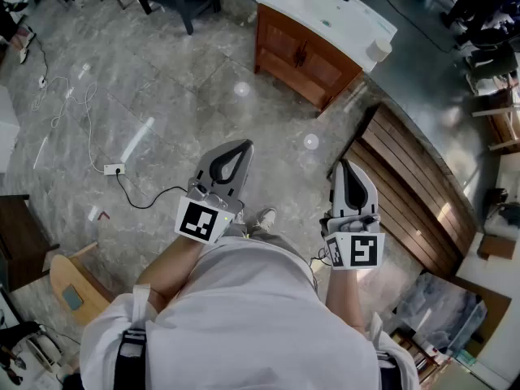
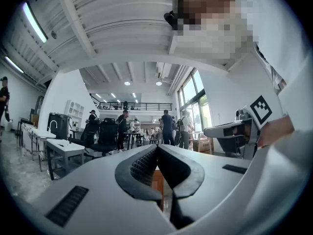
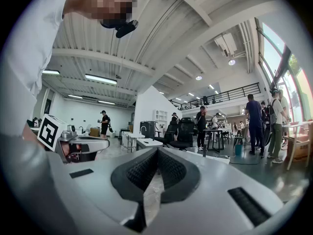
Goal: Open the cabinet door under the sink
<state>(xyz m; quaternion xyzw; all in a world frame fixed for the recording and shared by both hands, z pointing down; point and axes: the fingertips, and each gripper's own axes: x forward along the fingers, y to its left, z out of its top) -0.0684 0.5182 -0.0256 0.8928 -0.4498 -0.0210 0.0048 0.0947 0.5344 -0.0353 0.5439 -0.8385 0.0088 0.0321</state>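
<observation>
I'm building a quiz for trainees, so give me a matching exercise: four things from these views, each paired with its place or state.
1 cabinet doors
2 left claw
3 power strip
4 slatted panel

a shut, empty
b on floor, left
c closed, under sink
d on floor, right

Pairs: 1c, 2a, 3b, 4d

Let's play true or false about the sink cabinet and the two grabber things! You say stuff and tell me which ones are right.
1. The cabinet doors under the sink are closed. True.
2. The left gripper is pulling a door handle. False: it is shut on nothing, well away from the doors.
3. The right gripper has its jaws together. True.
4. The sink is black. False: it is white.
</observation>
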